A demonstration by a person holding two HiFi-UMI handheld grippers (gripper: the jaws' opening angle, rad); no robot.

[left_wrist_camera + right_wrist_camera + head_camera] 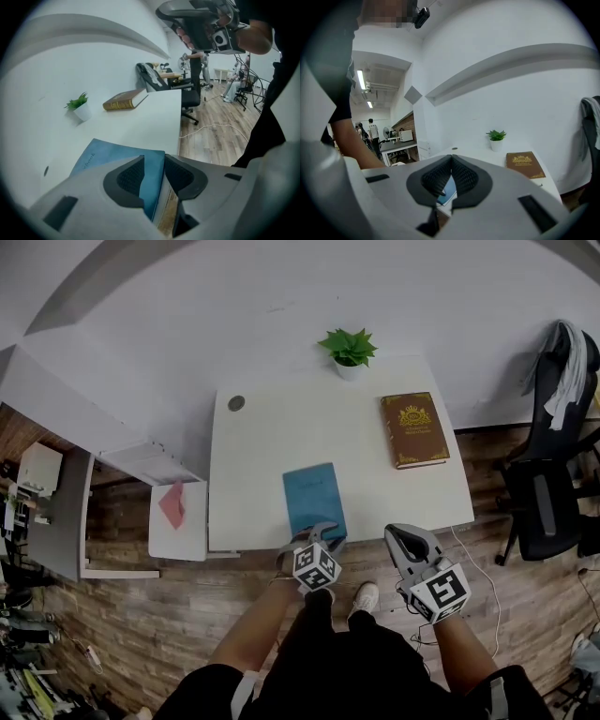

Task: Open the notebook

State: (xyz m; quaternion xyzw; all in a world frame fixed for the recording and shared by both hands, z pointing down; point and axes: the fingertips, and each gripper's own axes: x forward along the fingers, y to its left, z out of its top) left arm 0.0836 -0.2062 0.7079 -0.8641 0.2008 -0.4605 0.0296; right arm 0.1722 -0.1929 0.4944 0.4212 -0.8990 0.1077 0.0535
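My left tongs [154,160] sit spread astride the blue notebook [110,157] corner, my right tongs [451,161] pressed together; closing may grab pages too.

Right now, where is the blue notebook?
In the head view the blue notebook lies at the white table's near edge, roughly centre, its near end between the left gripper's open jaws; the brown book sits to its far right.

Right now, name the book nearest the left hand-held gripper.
The blue notebook: its edge sits between the jaws of the left hand-held gripper. The brown gilt book lies far back.
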